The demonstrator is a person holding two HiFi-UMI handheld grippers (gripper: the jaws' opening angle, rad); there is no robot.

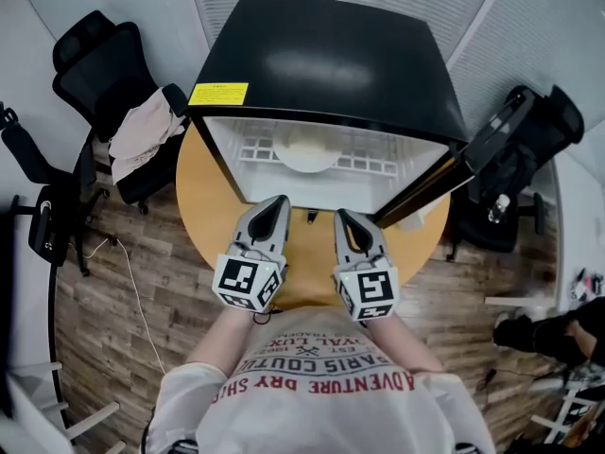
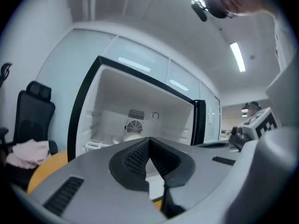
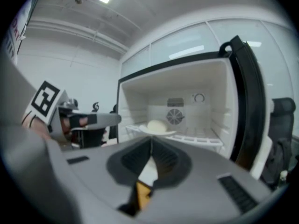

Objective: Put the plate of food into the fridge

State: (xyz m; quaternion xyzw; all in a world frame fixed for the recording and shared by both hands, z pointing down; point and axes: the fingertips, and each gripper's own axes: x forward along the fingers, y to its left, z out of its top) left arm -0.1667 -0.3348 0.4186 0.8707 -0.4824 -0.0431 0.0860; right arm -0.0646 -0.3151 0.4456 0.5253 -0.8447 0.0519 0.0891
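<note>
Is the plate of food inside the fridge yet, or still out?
Inside. The plate of food sits on the white shelf within the fridge, whose door stands open.

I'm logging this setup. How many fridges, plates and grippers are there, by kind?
Black mini fridge, door open: 1
White plate of pale food, on the fridge shelf: 1
Grey two-jaw grippers, both shut and empty: 2 (left gripper, right gripper)
Total: 4

Left hand-held gripper (image 1: 277, 204), jaws together, empty, right hand-held gripper (image 1: 346, 219) likewise closed, side by side, seemingly level
</note>
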